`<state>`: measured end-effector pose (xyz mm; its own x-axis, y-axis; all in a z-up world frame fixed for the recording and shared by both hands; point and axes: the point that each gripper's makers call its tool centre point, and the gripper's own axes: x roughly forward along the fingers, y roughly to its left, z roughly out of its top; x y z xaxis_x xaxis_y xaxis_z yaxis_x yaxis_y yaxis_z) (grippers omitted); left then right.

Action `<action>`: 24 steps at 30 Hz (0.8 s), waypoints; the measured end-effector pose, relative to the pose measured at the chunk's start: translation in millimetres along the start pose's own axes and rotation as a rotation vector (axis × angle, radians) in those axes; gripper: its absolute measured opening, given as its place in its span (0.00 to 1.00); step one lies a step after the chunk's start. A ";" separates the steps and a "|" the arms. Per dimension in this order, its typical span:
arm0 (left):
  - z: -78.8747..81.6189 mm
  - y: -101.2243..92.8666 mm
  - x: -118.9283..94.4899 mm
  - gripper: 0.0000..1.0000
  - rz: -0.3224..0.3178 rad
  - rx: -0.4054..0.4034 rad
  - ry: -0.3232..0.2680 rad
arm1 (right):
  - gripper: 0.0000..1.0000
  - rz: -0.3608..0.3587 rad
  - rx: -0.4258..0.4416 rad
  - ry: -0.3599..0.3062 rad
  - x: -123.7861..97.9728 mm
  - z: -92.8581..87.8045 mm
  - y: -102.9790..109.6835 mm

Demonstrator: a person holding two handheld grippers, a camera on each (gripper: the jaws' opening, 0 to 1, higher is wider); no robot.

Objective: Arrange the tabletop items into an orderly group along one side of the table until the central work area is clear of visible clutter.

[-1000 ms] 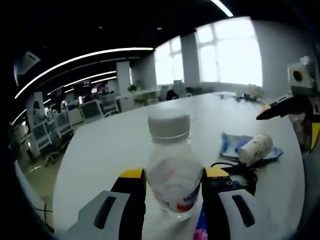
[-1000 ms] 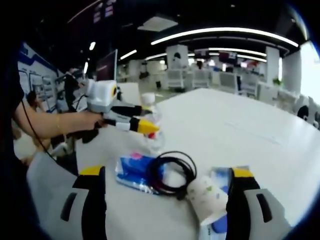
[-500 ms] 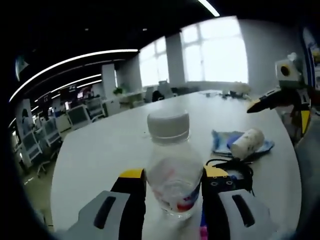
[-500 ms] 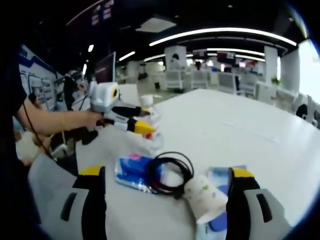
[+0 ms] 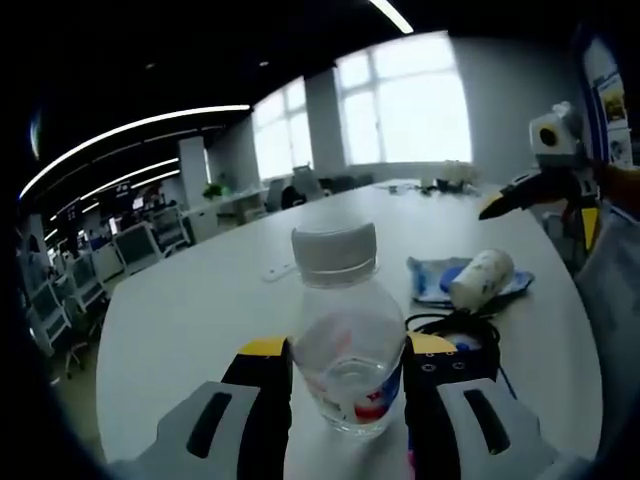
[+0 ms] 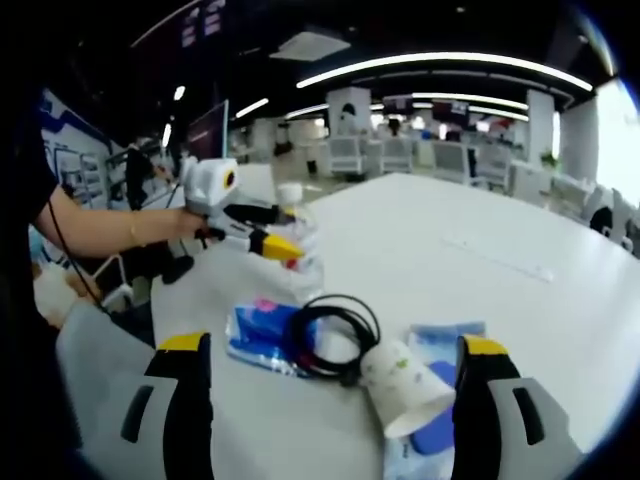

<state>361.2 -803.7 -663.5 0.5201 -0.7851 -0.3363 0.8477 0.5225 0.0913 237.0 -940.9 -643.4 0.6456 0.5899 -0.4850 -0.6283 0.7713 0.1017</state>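
Observation:
A clear plastic water bottle (image 5: 345,335) with a white cap stands between the jaws of my left gripper (image 5: 345,375), which is shut on it. From the right gripper view the same bottle (image 6: 300,240) is at the table's left, held by the left gripper (image 6: 282,248). A coiled black cable (image 6: 330,335) lies on a blue packet (image 6: 255,335). A paper cup (image 6: 405,390) lies on its side over a light blue packet (image 6: 440,345). My right gripper (image 6: 330,395) is open just short of the cup and cable; it also appears as the right gripper (image 5: 500,205) in the left gripper view.
The white table (image 6: 450,240) stretches away toward office desks and chairs. A thin white strip (image 6: 495,260) lies further out on it. A person's forearm (image 6: 110,235) holds the left gripper at the table's left edge. Windows (image 5: 400,110) are behind the table's far end.
Both views have shifted slightly with the hands. The left gripper and its bottle have drifted a little; the cup, cable and packets lie where they were. The right gripper stays open.

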 end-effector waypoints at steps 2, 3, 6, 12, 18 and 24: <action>-0.1 0.6 0.1 0.41 -0.010 0.000 -0.003 | 1.00 -0.001 0.000 0.006 0.0 -2.3 -0.3; -0.1 0.4 0.2 0.41 -0.014 0.001 -0.004 | 1.00 -0.002 -0.001 0.009 0.1 -3.4 -0.5; 0.0 -0.1 0.3 0.41 -0.018 0.007 -0.006 | 1.00 -0.004 0.003 0.020 -0.3 -8.1 -1.5; 0.6 -2.0 0.1 0.41 -0.033 0.021 -0.013 | 1.00 -0.009 0.008 0.034 -1.5 -13.5 -2.8; 2.8 -4.4 2.9 0.41 -0.041 0.037 -0.015 | 1.00 -0.019 0.004 0.045 -2.6 -17.1 -4.5; 4.0 -5.6 6.3 0.40 -0.045 0.005 -0.014 | 1.00 -0.034 0.011 0.050 -4.0 -19.6 -8.8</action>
<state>360.2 -813.0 -662.3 0.4826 -0.8125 -0.3269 0.8709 0.4847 0.0810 231.4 -954.8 -659.4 0.6437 0.5507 -0.5314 -0.6014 0.7934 0.0938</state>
